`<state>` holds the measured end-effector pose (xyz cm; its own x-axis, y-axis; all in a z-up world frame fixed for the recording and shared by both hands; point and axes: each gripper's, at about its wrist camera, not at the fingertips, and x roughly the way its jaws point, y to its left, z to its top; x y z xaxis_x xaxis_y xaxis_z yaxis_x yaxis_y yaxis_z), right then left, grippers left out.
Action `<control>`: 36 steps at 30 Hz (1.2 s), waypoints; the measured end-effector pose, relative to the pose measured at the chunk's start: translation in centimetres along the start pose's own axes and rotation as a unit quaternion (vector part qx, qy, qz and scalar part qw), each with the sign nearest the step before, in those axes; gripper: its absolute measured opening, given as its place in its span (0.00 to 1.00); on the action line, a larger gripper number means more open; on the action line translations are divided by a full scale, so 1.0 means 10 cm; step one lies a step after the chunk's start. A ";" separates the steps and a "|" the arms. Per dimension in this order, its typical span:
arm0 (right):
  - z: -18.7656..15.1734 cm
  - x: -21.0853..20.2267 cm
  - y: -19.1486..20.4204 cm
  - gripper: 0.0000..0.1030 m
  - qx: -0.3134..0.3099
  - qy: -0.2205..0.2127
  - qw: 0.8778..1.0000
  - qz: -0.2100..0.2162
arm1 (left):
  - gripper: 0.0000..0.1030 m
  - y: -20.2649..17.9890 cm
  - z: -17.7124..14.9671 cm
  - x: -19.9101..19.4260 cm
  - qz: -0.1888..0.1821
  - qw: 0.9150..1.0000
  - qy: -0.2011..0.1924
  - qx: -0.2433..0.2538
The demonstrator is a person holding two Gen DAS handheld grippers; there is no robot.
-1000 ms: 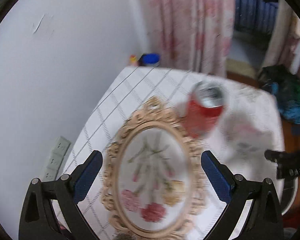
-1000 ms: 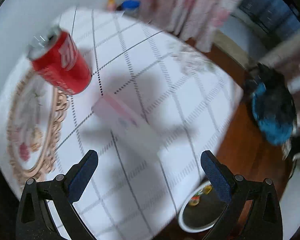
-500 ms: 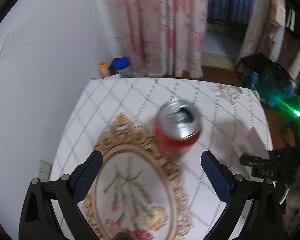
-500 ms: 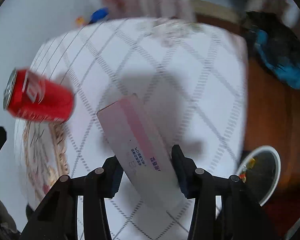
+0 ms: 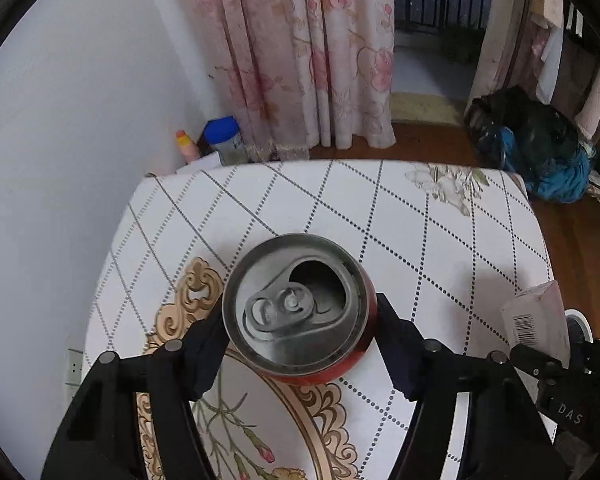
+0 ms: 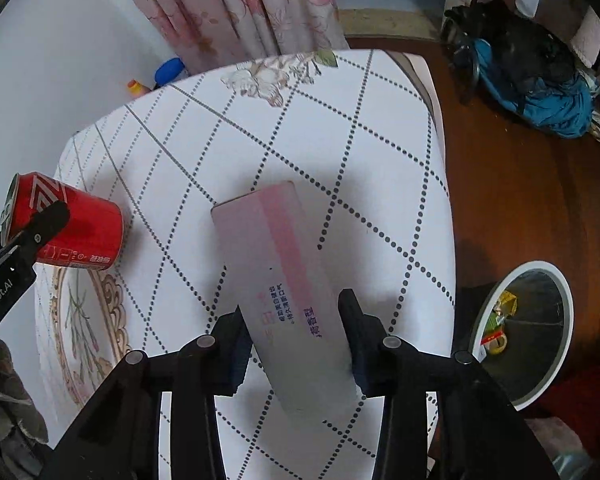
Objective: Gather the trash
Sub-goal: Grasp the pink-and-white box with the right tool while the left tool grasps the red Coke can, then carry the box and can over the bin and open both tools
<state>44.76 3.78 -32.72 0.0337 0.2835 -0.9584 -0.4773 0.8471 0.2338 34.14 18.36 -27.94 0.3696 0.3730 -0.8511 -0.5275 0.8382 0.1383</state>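
Note:
An opened red soda can stands upright between the jaws of my left gripper, which is shut on its sides; I look down on its silver top. The same can appears at the left of the right wrist view with a finger across it. My right gripper is shut on a long pink and white carton, held over the checked tablecloth. The carton's barcode end shows at the right edge of the left wrist view.
An oval gold-framed floral tray lies on the table under the can. A white-rimmed waste bin with some litter stands on the wooden floor right of the table. Dark and blue bags lie farther back. Bottles stand by the curtain.
Both grippers went from open to shut: the right closed on the carton half a second ago, and the left has now come down over the can and closed on it.

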 end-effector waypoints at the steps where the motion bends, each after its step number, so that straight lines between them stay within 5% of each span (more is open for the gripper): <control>1: 0.01 -0.04 0.02 0.41 -0.001 -0.006 1.000 0.003 | 0.63 0.00 0.00 -0.05 -0.001 1.000 -0.008 -0.002; 12: -0.23 -1.15 -0.64 0.40 0.049 -0.116 0.991 0.050 | 0.63 -0.52 -0.07 -1.16 -0.033 0.994 -0.100 0.012; 20: -0.64 -1.91 -1.79 0.39 0.128 -0.169 0.977 0.031 | 0.63 -1.65 -0.03 -1.76 -0.136 0.980 -0.130 0.061; 27: -1.03 -1.78 -2.96 0.39 0.209 -0.141 0.968 0.001 | 0.63 -2.76 -0.17 -1.43 -0.202 0.971 -0.069 0.108; 36: -1.49 -0.53 -4.10 0.39 0.321 -0.029 0.946 0.024 | 0.63 -3.89 -0.53 -0.46 -0.235 0.959 0.069 0.139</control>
<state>51.10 -39.17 -39.70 0.0819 0.3378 -0.9377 0.1508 0.9258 0.3467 48.91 -18.05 -32.14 0.4011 -0.1131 -0.9090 -0.0956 0.9818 -0.1643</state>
